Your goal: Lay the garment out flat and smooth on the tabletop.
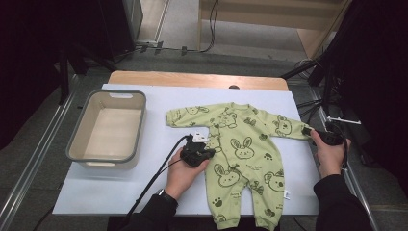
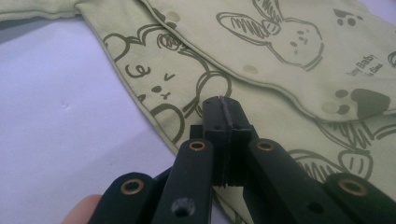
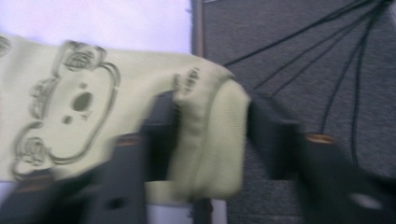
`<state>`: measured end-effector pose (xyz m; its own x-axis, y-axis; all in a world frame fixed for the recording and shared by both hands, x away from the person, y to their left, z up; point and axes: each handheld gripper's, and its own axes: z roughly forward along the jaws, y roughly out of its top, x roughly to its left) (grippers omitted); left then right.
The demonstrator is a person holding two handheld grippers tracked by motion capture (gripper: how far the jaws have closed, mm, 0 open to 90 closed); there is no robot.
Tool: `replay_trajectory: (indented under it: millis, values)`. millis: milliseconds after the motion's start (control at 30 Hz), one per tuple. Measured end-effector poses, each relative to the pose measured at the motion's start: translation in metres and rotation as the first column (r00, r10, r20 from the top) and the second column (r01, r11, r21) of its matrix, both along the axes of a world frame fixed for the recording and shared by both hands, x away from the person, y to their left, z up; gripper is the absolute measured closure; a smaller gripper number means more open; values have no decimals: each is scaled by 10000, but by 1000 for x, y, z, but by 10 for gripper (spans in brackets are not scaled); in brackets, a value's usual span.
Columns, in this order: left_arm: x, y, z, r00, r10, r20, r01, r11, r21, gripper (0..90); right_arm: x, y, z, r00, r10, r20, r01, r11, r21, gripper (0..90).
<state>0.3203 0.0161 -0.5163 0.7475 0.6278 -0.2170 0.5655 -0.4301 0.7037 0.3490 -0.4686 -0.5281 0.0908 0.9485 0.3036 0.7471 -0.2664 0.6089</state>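
The green baby romper (image 1: 240,154) lies flat and face up on the white desk (image 1: 120,192), a little right of the middle of the high view, with its legs toward the lower edge and its two sleeves spread to the sides. I judge that the step in hand is the start of folding: the sleeve is being taken, while the body is pinned. The left hand-held gripper (image 1: 206,143) rests at the romper's left side, just under the armpit; in the left gripper view (image 2: 223,109) its jaws are fully clenched, and the tip lies on the cloth near a printed bear, but I cannot tell if any cloth is pinched between them. The right hand-held gripper (image 1: 308,131) is at the far right of the frame, on the cuff of the sleeve (image 3: 212,135); in the blurred right gripper view the cuff sits between the two jaws, which appear to be grasping it. The next move probably calls for carrying this sleeve inward over the chest, with a firm hold. The empty grey bin (image 1: 107,127) stands at the left, well apart from the romper.
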Motion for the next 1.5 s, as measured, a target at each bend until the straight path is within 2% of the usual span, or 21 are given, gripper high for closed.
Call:
replay_trajectory:
  millis: [33, 67, 133, 167, 267, 333, 467, 500, 567, 600, 667, 700, 833, 933, 1100, 1233, 1333, 1433, 1500]
  values:
    - [0, 0, 0, 10000, -3, -1, 3, 10000, 1, 899, 3, 1, 3, 9997, 247, -25, -247, 9995, -179, 800]
    - [0, 0, 0, 10000, -2, -11, 2, 10000, 5, 899, 5, 3, 8, 9988, 497, -10, -497, 9979, -406, 840]
    - [0, 0, 0, 10000, 5, -24, -5, 10000, -9, 899, 10, 4, 19, 9974, 680, 239, -662, 9954, -691, 856]
    - [0, 0, 0, 10000, 2, -16, -2, 10000, 0, 899, 12, 4, 26, 9965, 670, 507, -625, 9943, -864, 858]
    - [0, 0, 0, 10000, -4, 0, 4, 10000, 4, 899, 17, 2, 46, 9887, 540, 1400, -343, 9897, -1391, 859]
    - [0, 0, 0, 10000, -2, -4, 2, 10000, 2, 899, 20, 0, 53, 9852, 329, 1683, -28, 9844, -1761, 858]
    - [0, 0, 0, 10000, 4, -18, -4, 10000, -3, 899, 24, -3, 46, 9933, 229, 1133, 51, 9705, -2409, 838]
    - [0, 0, 0, 10000, 3, -10, -3, 10000, -1, 899, 24, -4, 44, 9935, 109, 1136, 164, 9716, -2362, 775]
    - [0, 0, 0, 10000, 3, 10, -3, 10000, 3, 899, 24, -6, 42, 9929, -267, 1162, 520, 9740, -2205, 555]
    - [0, 0, 0, 10000, 3, 15, -3, 10000, 5, 899, 23, -7, 42, 9933, -287, 1122, 502, 9798, -1936, 504]
    - [0, 0, 0, 10000, -9, 4, 9, 10000, 3, 899, 19, -5, 42, 9942, 144, 1065, 26, 9874, -1581, 422]
    - [0, 0, 0, 10000, -12, 1, 12, 10000, 4, 899, 15, -3, 43, 9935, 337, 1083, -161, 9871, -1590, 393]
    - [-1, -1, 0, 10000, 18, 78, -19, 10000, 43, 899, -3, 10, 45, 9898, 836, 1150, -693, 9900, -1232, 273]
    - [-1, -1, 0, 9999, 11, 130, -12, 10000, 73, 899, -21, 25, 45, 9843, 1315, 1179, -1193, 9872, -1055, 131]
    - [-1, -1, 0, 9999, 16, 126, -17, 10000, 45, 899, -64, 58, 43, 9674, 2229, 1199, -2088, 9706, -1197, 0]
    - [-1, -1, 0, 9999, 2, 113, -3, 10000, 67, 899, -100, 85, 36, 9580, 2661, 1070, -2553, 9612, -1045, 0]
    - [-1, 0, 0, 10000, 7, 83, -8, 10000, 53, 899, -127, 110, 34, 9426, 3141, 1134, -3016, 9466, -1143, 0]
    - [1, 1, 0, 10000, 16, -84, -16, 10000, -72, 898, -151, 133, 34, 9230, 3597, 1370, -3445, 9307, -1228, 0]
    - [2, 2, 0, 9997, -37, -245, 31, 9997, -246, 878, -164, 148, 33, 9156, 3757, 1430, -3576, 9237, -1373, 0]
